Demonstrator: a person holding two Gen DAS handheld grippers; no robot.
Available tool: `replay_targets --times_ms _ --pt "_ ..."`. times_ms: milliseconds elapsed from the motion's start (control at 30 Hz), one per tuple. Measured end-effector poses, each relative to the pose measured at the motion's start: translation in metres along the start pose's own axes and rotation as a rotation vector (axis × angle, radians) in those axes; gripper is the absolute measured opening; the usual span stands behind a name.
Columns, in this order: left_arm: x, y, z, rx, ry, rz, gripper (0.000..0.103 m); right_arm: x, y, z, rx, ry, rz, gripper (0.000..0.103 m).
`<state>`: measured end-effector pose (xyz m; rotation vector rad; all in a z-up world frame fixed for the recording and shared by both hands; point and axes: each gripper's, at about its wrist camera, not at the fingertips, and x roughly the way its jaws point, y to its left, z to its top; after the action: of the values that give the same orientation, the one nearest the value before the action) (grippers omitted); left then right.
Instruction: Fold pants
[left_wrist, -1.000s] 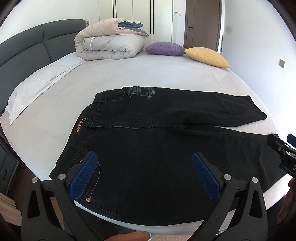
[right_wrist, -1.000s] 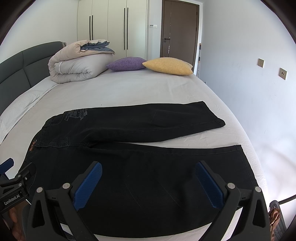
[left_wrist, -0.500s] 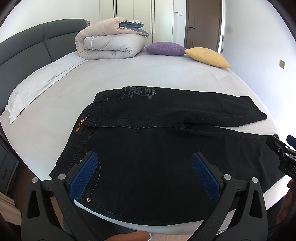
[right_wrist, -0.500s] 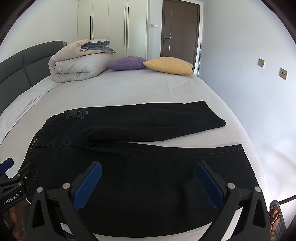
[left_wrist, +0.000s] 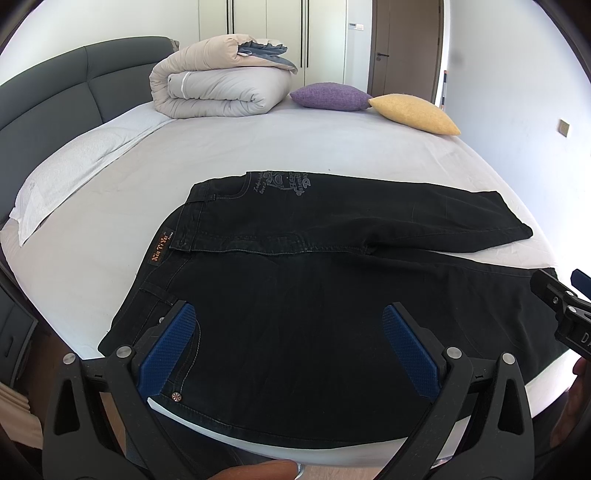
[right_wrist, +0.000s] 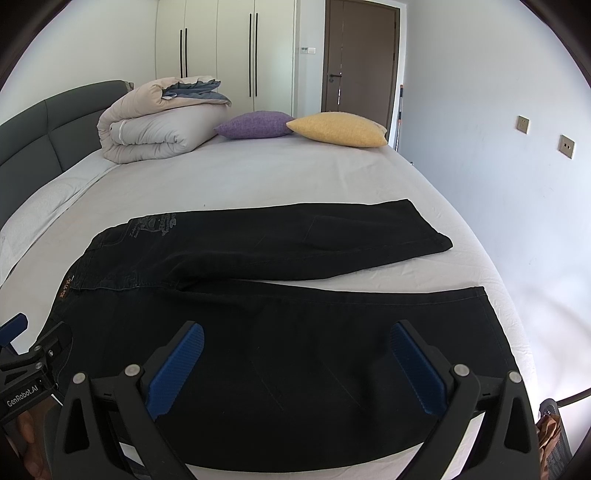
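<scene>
1. Black pants (left_wrist: 295, 295) spread flat on the white bed (left_wrist: 258, 147), waistband (left_wrist: 162, 251) toward the headboard side, both legs running out toward the right. Legs splayed in a narrow V, far leg (right_wrist: 295, 236) clear of the near leg (right_wrist: 332, 332), sheet showing between them past the crotch.
2. Left gripper (left_wrist: 288, 347) fully open, nothing held, hovering over the hip and fly area near the bed edge. Blue pads (left_wrist: 166, 347) not visibly pinching cloth.
3. Right gripper (right_wrist: 295, 365) equally wide open, empty, above the lower part of the near leg, hem (right_wrist: 491, 317) just to its right.
4. Likely denim: soft but with body, fairly heavy, coarse enough not to slip from ribbed pads. Not fragile. Expect sag between two grip points and drag on the sheet.
5. Best holds, judged from the layout: near waistband corner with left, near hem corner with right. Thick seams there give a firm bite; pinch both layers.
6. First fold probably near leg over far leg, edges matched.
7. Risk: single-layer pinch or sheet caught underneath.
8. Rolled duvet (left_wrist: 221, 88), purple cushion (left_wrist: 328, 96) and yellow cushion (left_wrist: 413, 112) well apart, no interference.
</scene>
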<state>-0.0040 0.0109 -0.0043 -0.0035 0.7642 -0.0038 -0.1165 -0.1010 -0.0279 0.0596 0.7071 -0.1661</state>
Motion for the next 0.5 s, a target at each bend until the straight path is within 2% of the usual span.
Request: replay_targets --times_ms 500 --pt "0.000 0.001 0.000 -0.001 0.001 -0.001 0.103 0.005 0.013 -0.010 -0.005 0.008 0.004 0.103"
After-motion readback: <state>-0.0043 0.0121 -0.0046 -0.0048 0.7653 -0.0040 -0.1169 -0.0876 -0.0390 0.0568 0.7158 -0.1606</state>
